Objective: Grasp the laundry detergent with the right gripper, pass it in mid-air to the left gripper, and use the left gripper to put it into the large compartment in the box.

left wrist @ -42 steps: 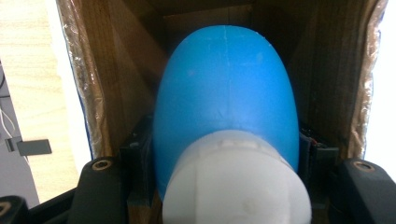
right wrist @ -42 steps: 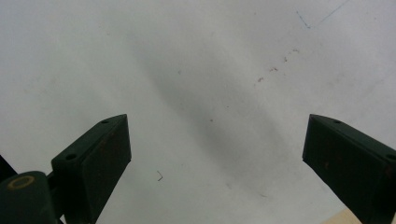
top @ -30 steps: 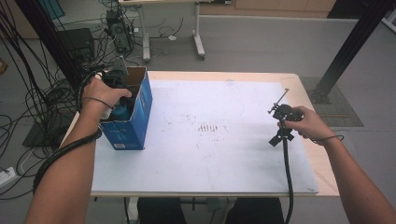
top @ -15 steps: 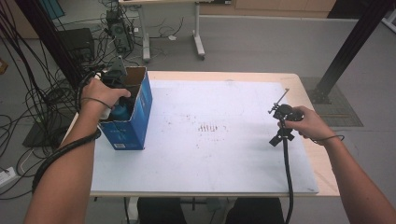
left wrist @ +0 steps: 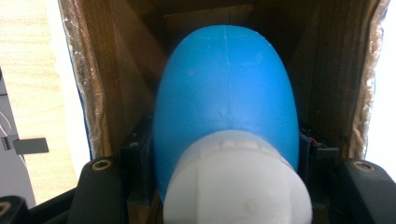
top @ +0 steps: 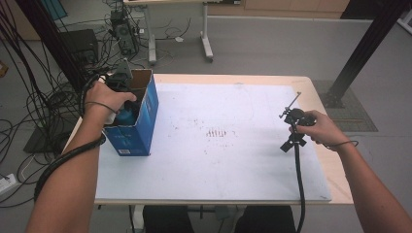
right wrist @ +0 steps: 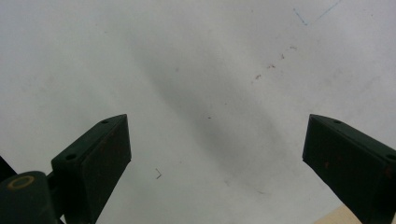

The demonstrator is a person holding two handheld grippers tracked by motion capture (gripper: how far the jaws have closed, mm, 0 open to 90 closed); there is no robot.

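Left gripper (left wrist: 224, 186) is clamped on a blue plastic bottle with a white cap (left wrist: 226, 107); black jaws press the bottle's sides at lower left and lower right of the left gripper view. The bottle points into an open blue cardboard box with brown inside walls (left wrist: 107, 93), its body between the box walls, white cap toward the camera at bottom centre. In the high view the left hand (top: 104, 97) sits over the box (top: 141, 126) at centre left of the frame, the bottle's blue (top: 127, 115) showing inside the opening. The box stands upright at the left edge of the white sheet covering the wooden table (top: 223, 165).

Right gripper (right wrist: 217, 154) is released, jaws spread wide at lower left and lower right of the right gripper view, nothing between them, white sheet beyond. In the high view the right gripper (top: 290, 109) is at centre right, held by the right hand (top: 318, 127), well apart from the box, black cable (top: 299, 184) trailing to the bottom edge.
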